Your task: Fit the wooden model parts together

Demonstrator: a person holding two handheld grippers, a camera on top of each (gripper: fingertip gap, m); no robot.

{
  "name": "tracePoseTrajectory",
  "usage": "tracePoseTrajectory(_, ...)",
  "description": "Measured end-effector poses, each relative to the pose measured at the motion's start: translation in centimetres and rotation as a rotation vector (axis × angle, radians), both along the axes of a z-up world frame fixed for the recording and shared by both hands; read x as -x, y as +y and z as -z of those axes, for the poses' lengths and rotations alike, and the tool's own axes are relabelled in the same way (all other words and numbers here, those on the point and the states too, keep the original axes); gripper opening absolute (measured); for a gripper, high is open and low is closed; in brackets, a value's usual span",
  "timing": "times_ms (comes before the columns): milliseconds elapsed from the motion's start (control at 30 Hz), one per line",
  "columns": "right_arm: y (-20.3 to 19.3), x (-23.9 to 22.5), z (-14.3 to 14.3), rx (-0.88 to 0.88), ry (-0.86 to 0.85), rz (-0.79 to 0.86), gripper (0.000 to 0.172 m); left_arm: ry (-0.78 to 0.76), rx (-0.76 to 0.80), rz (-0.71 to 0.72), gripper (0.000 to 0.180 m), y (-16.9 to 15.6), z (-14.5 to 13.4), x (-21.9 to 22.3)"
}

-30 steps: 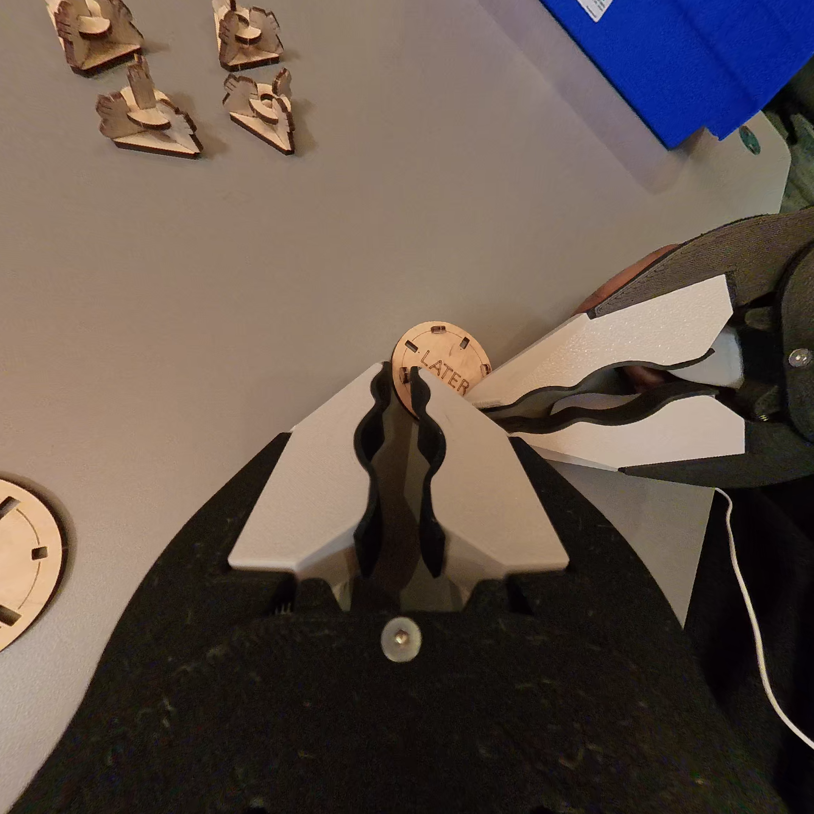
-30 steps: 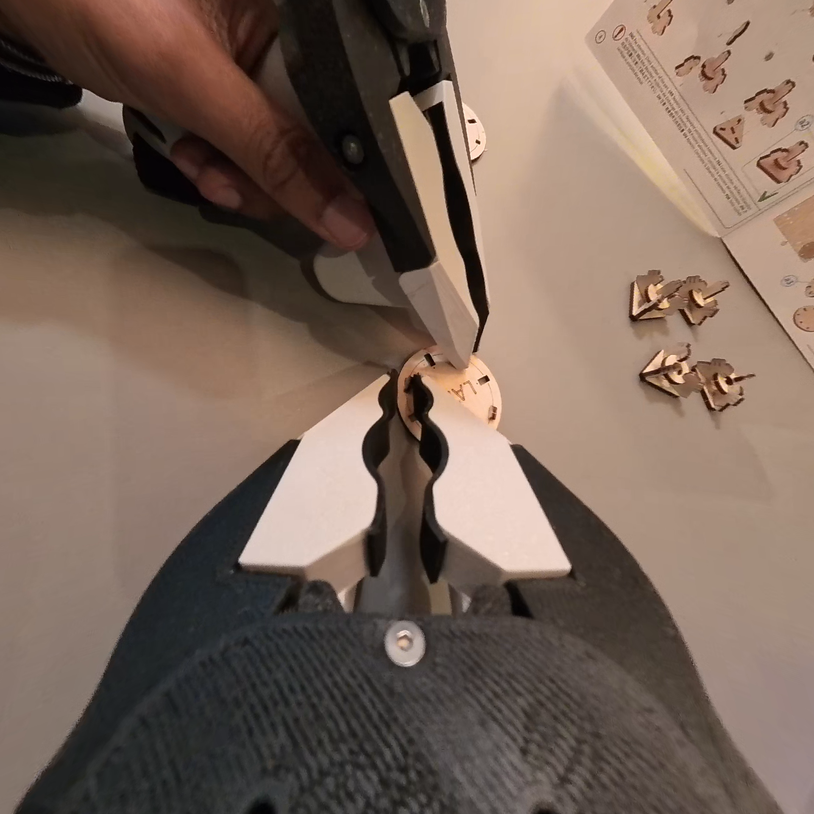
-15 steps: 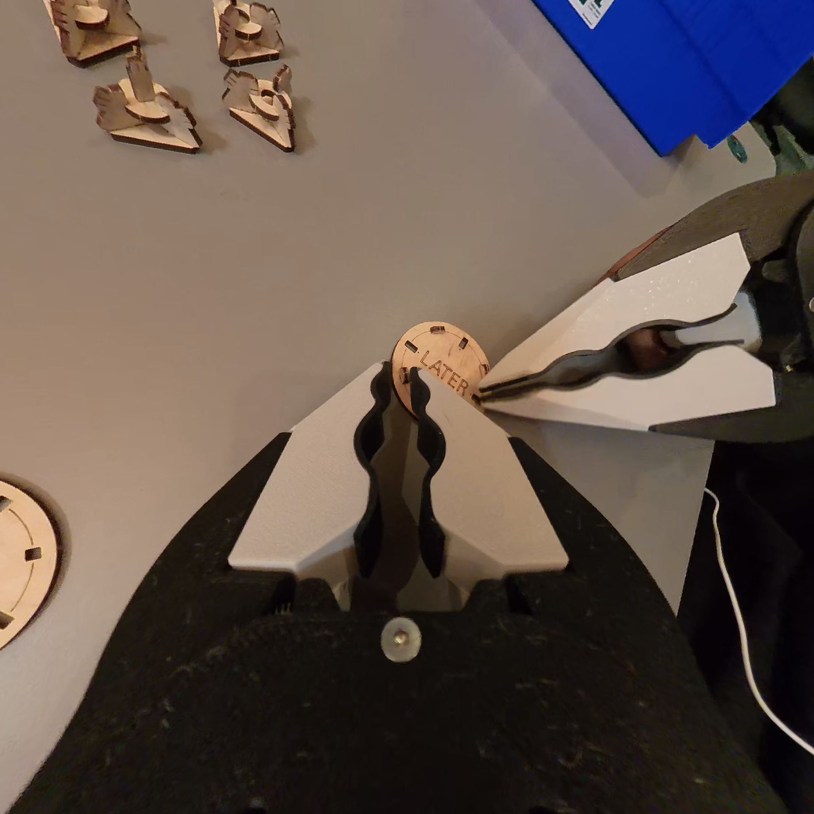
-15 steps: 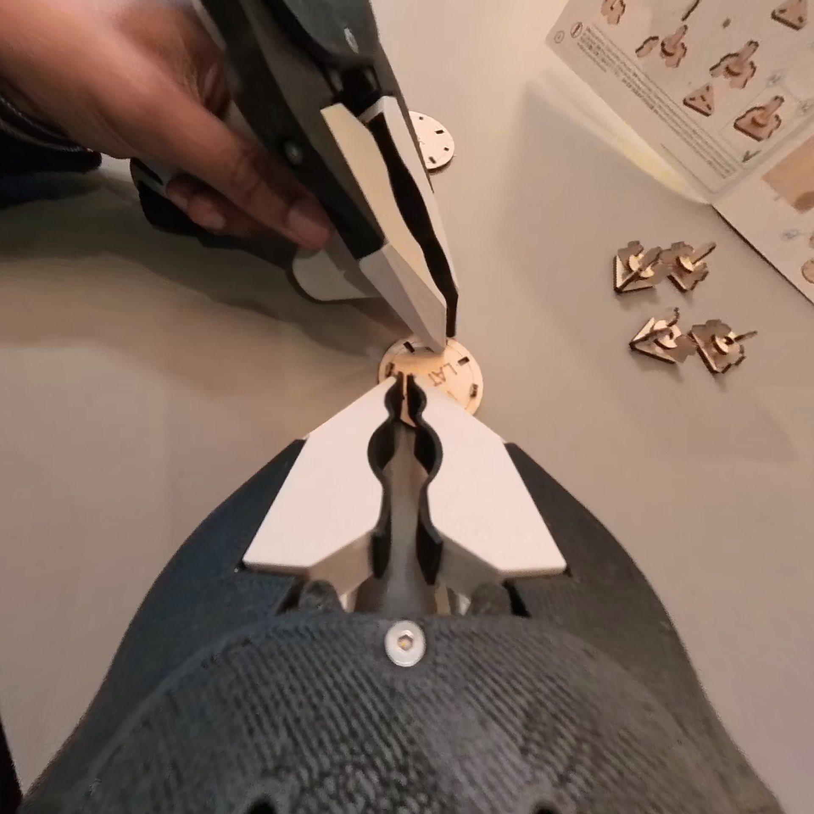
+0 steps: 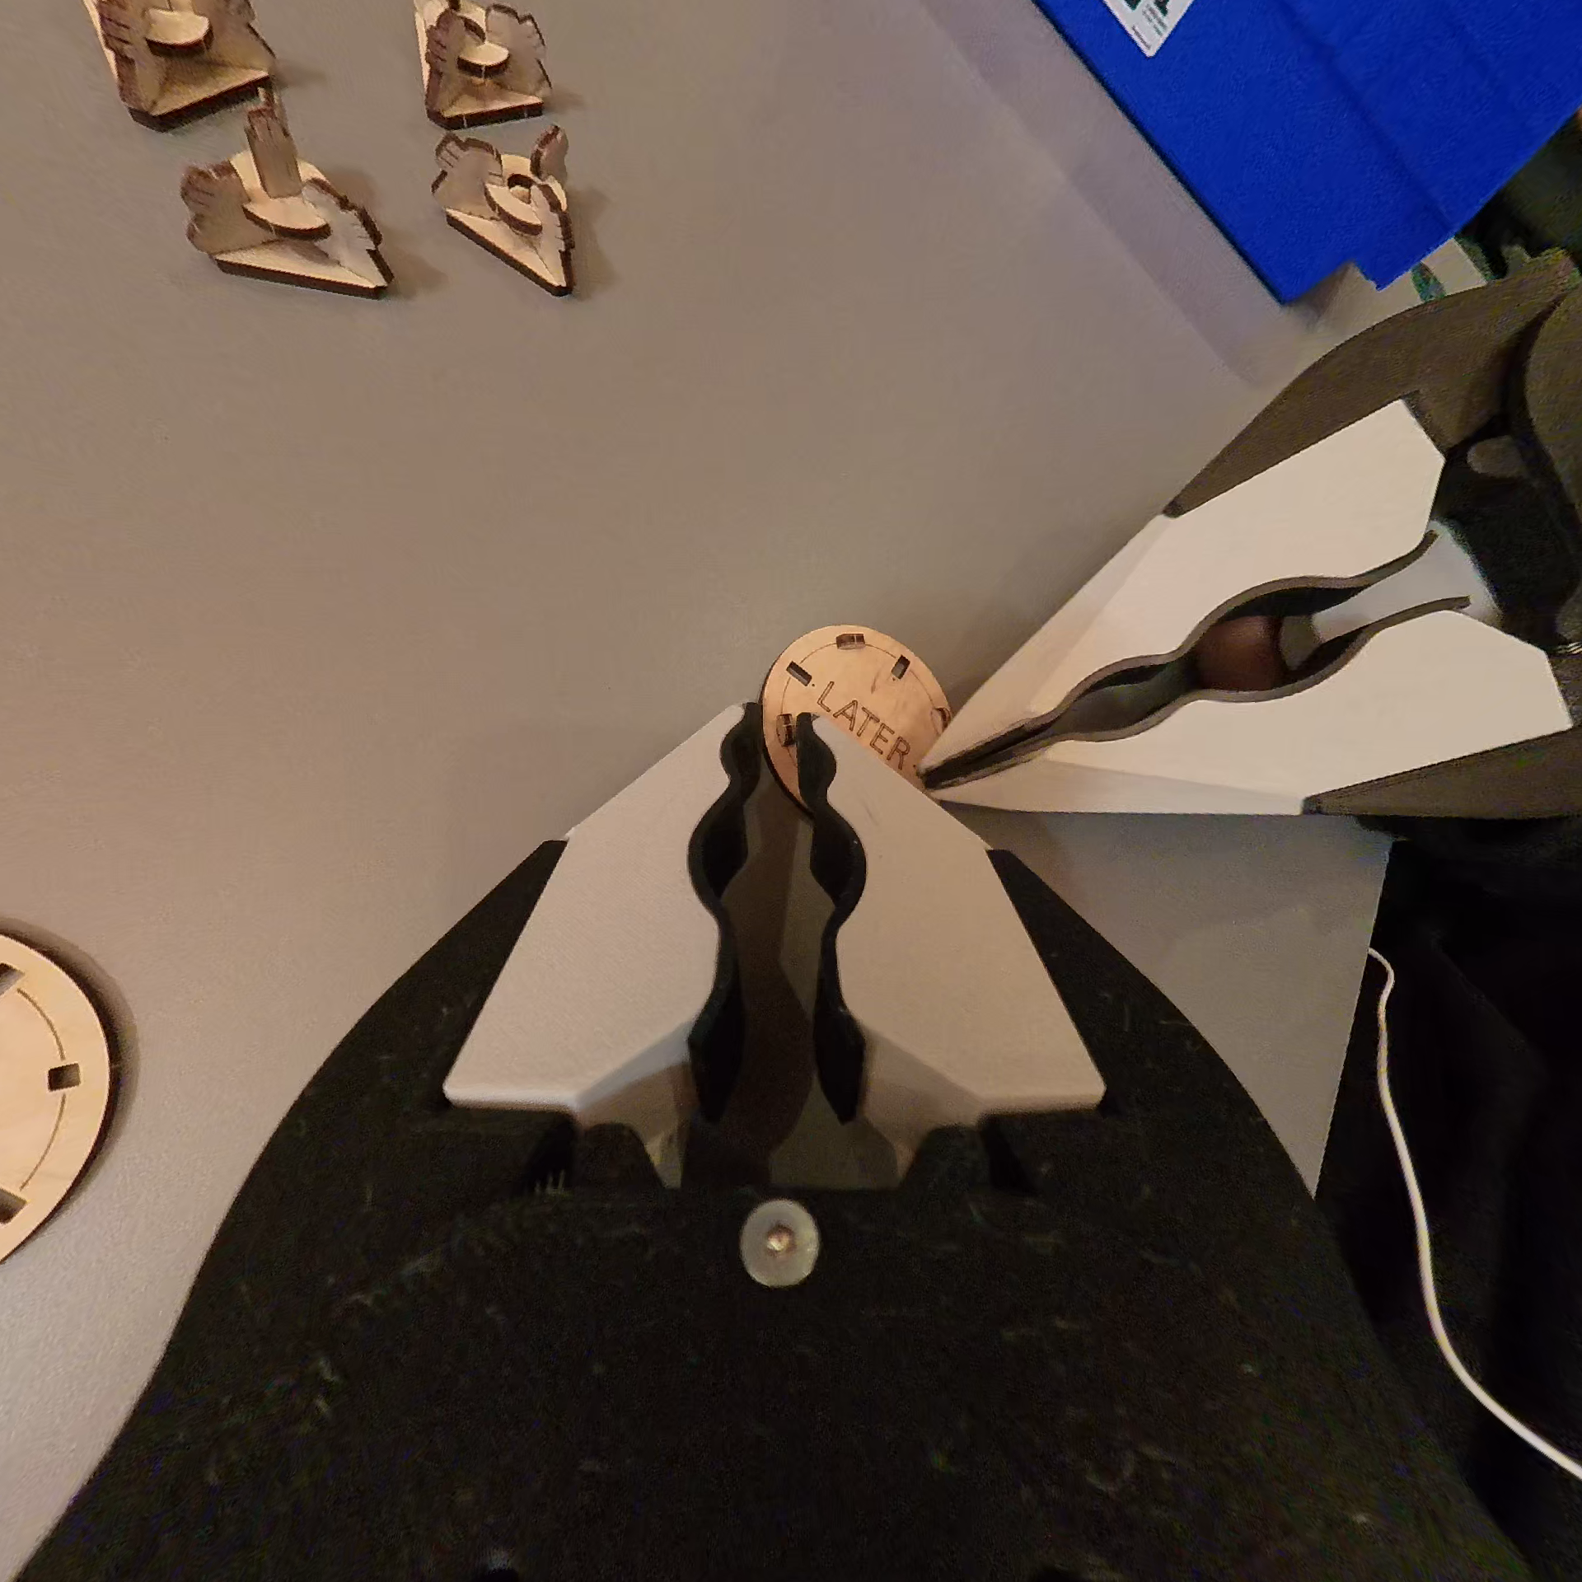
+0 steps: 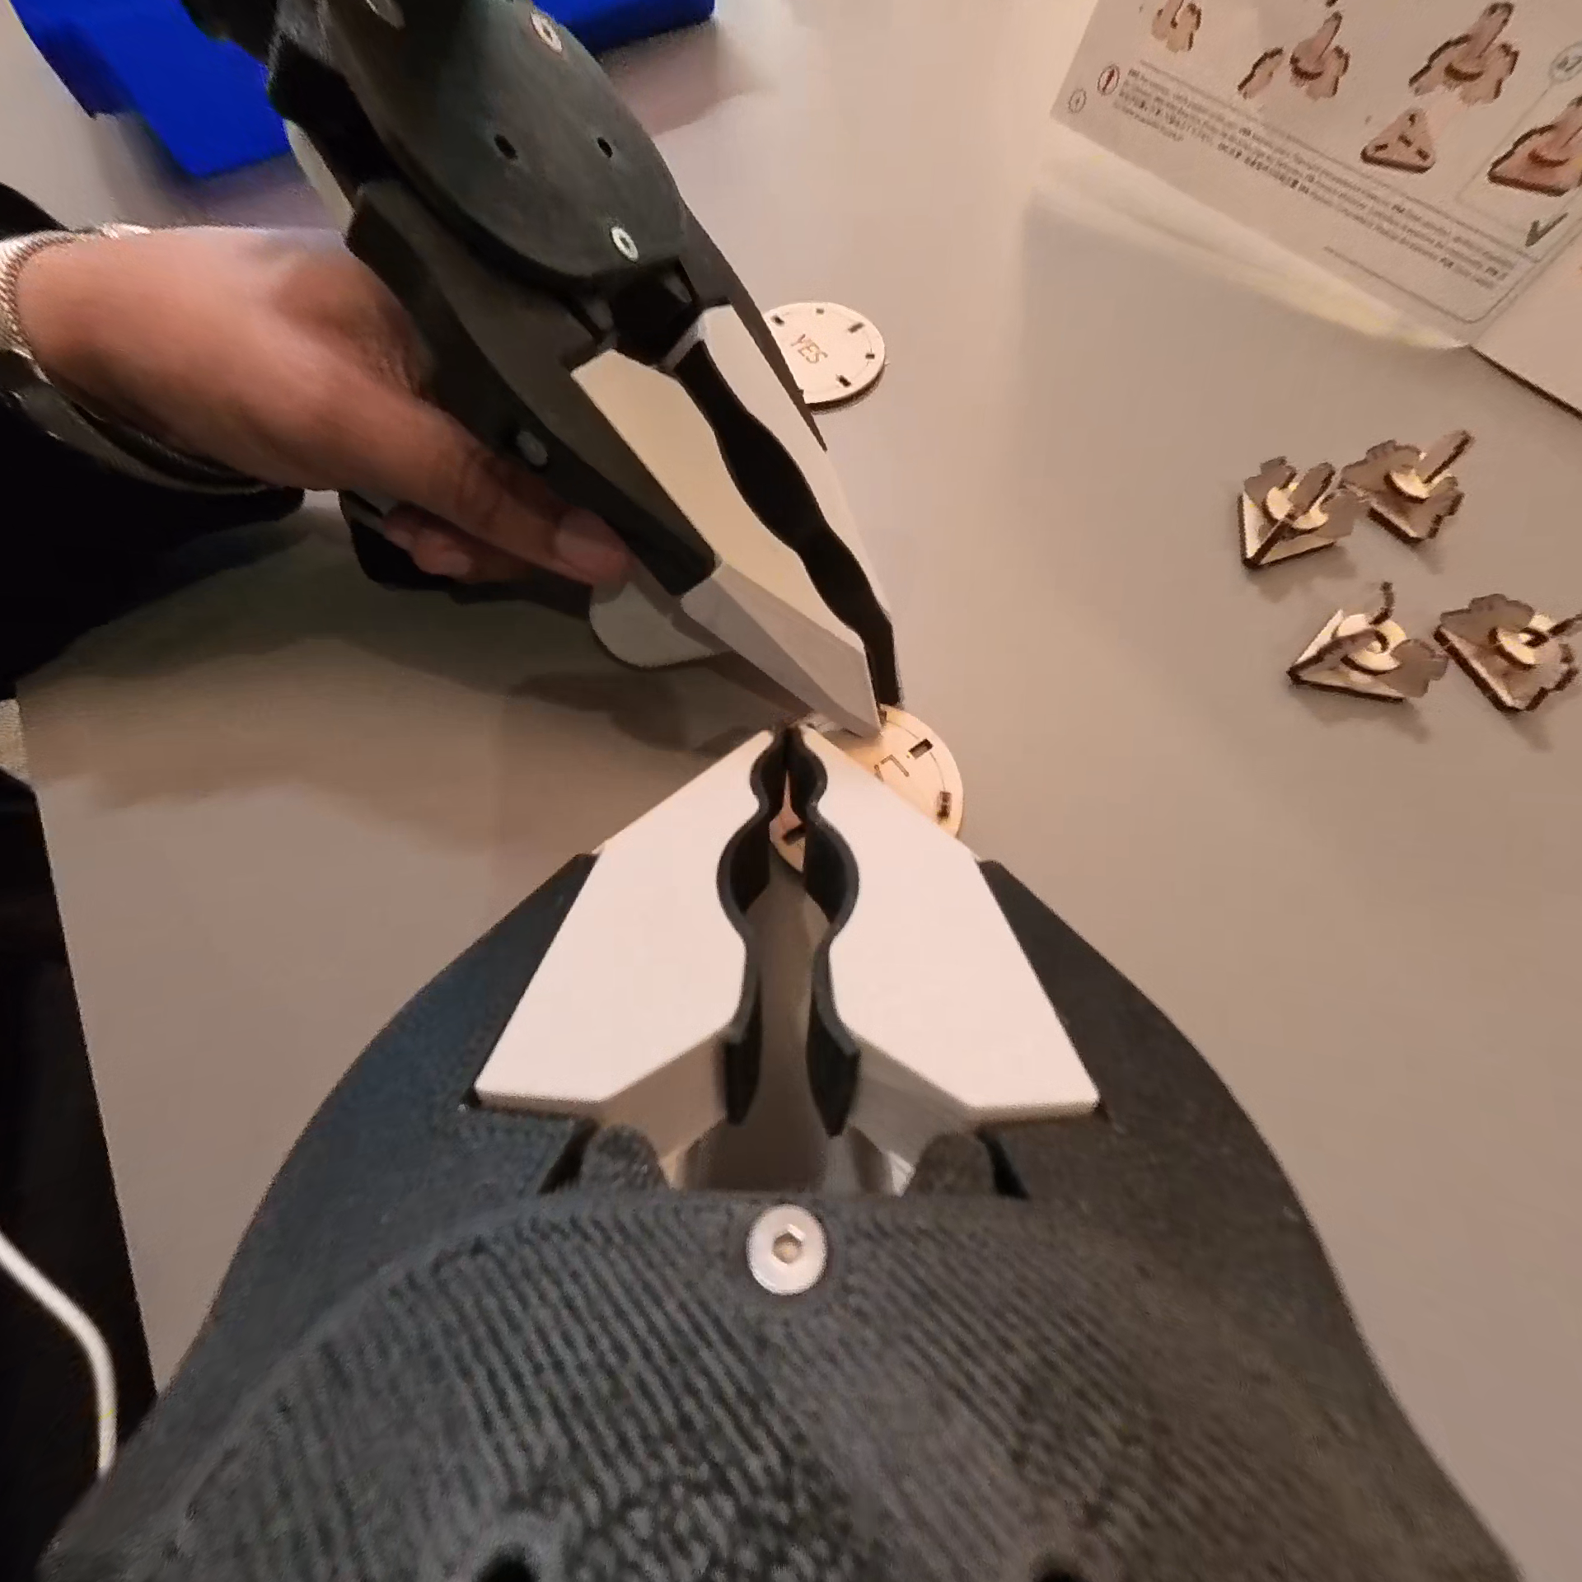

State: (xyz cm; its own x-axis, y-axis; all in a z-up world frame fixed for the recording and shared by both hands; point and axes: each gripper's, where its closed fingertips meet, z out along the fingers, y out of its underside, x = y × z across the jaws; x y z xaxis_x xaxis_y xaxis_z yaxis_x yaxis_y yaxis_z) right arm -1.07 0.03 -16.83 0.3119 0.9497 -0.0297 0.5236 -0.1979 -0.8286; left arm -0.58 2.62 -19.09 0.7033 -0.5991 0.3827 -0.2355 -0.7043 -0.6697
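The left claw (image 5: 777, 728) pinches a small round wooden disc (image 5: 856, 698) at its near edge, one pad on each face, so that the disc stands tilted up off the grey desk (image 5: 599, 479) (it is seen edge-on between the pads in the left wrist view). The right claw (image 6: 786, 746) is pressed together, with nothing between its tips, and its point sits just beside the disc's rim, on the side away from the four small wooden assemblies (image 5: 359, 145).

The disc looks to be thin laser-cut plywood with small slots (image 5: 901, 664) near its rim and engraved writing on one face. It should be very light and stiff, with a dry surface that grips well enough. Its thinness makes it awkward to lift flat off the desk, and the material around the slots is probably its weakest part. The best hold appears to be across the two faces at the rim, clear of the slots. A larger slotted disc (image 5: 43, 1087) lies well apart from the held one.
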Motion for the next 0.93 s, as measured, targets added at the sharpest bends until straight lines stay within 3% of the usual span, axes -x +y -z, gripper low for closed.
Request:
tracePoseTrajectory(67, -0.2, 0.0, 1.5, 0.025, -0.081, -0.015, 0.000, 0.000, 0.000, 0.000, 0.008, 0.0, 0.0, 0.0)
tracePoseTrajectory(267, 0.4, -0.3, -1.0, 0.008, 0.006, 0.008, 0.000, 0.002, -0.001, -0.001, 0.008, 0.0, 0.0, 0.0)
tracePoseTrajectory(400, 0.2, -0.1, 1.8, -0.001, -0.122, -0.008, 0.000, 0.006, -0.004, -0.001, 0.008, 0.0, 0.0, 0.0)
tracePoseTrajectory(567, 0.5, -0.2, -0.5, -0.013, -0.051, 0.002, 0.000, 0.014, -0.010, -0.002, 0.008, 0.0, 0.0, 0.0)
tracePoseTrajectory(667, -0.1, 0.0, 1.6, 0.016, -0.151, -0.027, 0.000, 0.014, -0.010, -0.002, 0.008, 0.0, 0.0, 0.0)
tracePoseTrajectory(867, 0.5, -0.1, -0.5, -0.024, -0.075, -0.003, 0.000, 0.021, -0.014, -0.004, 0.008, 0.0, 0.0, 0.1)
tracePoseTrajectory(933, 0.3, 0.0, 0.1, -0.006, -0.094, -0.011, 0.000, 0.021, -0.014, -0.004, 0.008, 0.0, 0.0, 0.1)
